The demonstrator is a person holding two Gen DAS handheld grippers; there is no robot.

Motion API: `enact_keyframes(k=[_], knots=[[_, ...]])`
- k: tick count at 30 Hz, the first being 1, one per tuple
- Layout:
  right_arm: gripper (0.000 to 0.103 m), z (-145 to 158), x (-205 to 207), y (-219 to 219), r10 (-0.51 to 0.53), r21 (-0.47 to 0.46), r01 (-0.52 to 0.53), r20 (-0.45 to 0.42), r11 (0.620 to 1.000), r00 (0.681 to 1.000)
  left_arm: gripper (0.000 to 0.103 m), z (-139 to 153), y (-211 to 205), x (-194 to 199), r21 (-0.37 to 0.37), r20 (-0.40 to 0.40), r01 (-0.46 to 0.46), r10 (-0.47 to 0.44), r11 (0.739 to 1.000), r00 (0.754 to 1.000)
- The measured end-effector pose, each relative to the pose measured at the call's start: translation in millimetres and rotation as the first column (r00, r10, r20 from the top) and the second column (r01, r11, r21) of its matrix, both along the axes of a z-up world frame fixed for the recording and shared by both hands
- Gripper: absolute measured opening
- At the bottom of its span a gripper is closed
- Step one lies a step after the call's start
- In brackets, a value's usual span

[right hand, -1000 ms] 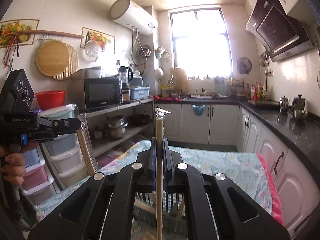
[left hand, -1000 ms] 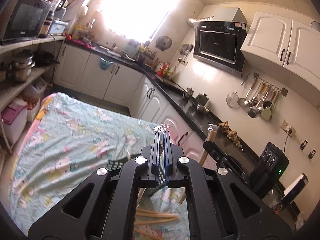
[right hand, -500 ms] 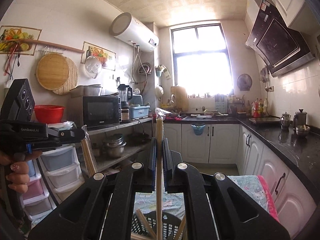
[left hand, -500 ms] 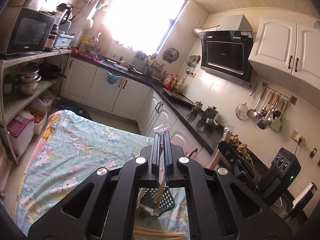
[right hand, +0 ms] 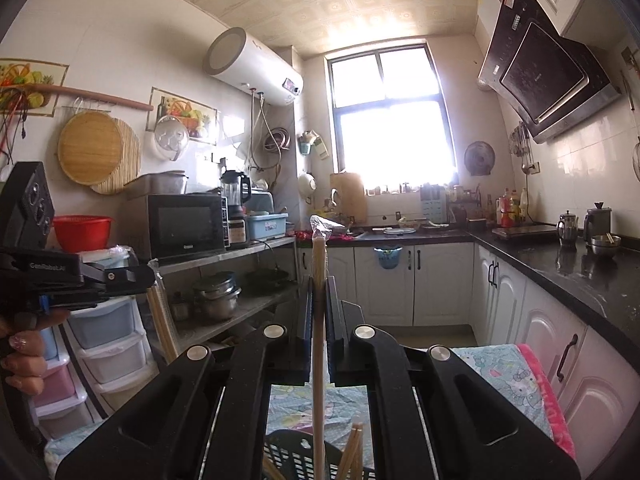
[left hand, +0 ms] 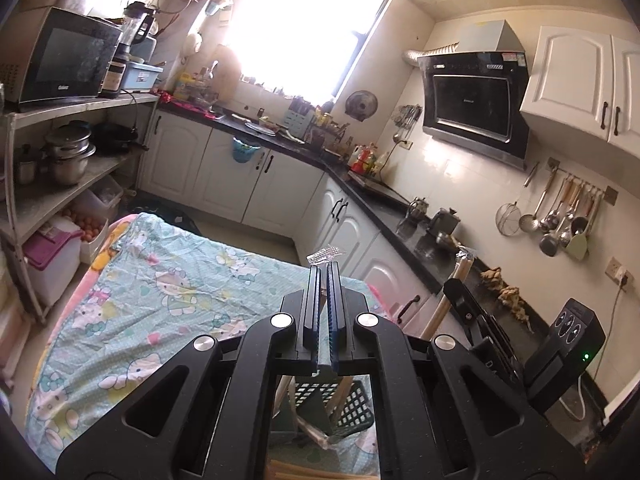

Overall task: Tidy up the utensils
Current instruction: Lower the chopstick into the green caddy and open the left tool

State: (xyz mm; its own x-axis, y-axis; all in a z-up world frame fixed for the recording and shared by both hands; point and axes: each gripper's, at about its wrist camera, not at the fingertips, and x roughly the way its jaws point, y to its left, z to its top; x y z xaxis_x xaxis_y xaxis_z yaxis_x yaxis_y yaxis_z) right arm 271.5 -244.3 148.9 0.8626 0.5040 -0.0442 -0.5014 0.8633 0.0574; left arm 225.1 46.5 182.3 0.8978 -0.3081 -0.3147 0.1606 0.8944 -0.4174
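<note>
My left gripper (left hand: 324, 276) is shut on the clear wrapper (left hand: 325, 254) of a chopstick pack, which hangs below it over a black mesh basket (left hand: 352, 404) on the table. The right wrist view shows this gripper at the left (right hand: 134, 276), with its pack (right hand: 160, 316) hanging down. My right gripper (right hand: 319, 284) is shut on another wrapped pair of wooden chopsticks (right hand: 319, 252), held upright, lower end over the basket (right hand: 296, 454). In the left wrist view the right gripper (left hand: 460, 292) sits to the right with its pack (left hand: 462, 266). More chopsticks (right hand: 354, 446) stand in the basket.
The table wears a light-blue cartoon cloth (left hand: 160, 280). Loose chopsticks (left hand: 304, 470) lie at its near edge. A dark counter (right hand: 580, 272) with white cabinets runs along the right; a shelf rack (left hand: 60, 184) with pots and a microwave stands at the left. A hand (right hand: 24, 348) holds the left gripper.
Both grippers have moved across with their packs still held. The basket now lies right under both of them, and both views show more wall and less table.
</note>
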Motion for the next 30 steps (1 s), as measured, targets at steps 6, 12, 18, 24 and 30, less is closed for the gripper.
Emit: enact_keyframes(k=[6, 12, 18, 24, 30], knots=[[0.006, -19, 10, -1, -0.012, -0.005, 0.012, -0.003, 1.000, 1.000, 0.001, -19, -9, 5, 0.015, -0.017, -0.010, 0.010, 1.000, 1.000], [0.006, -37, 16, 0, -0.014, -0.002, 0.014, -0.022, 1.000, 1.000, 0.001, -40, -16, 13, 0.021, -0.047, -0.006, 0.007, 1.000, 0.999], [0.006, -56, 21, 3, -0.018, 0.002, 0.018, -0.044, 1.000, 0.999, 0.001, -58, -15, 15, 0.006, -0.059, -0.005, 0.005, 1.000, 0.998], [0.006, -69, 24, -1, -0.027, 0.001, 0.027, -0.076, 1.000, 0.997, 0.001, -69, -16, 14, -0.006, -0.071, 0.010, -0.010, 1.000, 0.997], [0.017, -76, 24, -10, -0.043, -0.001, 0.044, -0.155, 0.999, 0.987, 0.002, -78, -18, 16, -0.016, -0.094, 0.021, -0.022, 1.000, 0.995]])
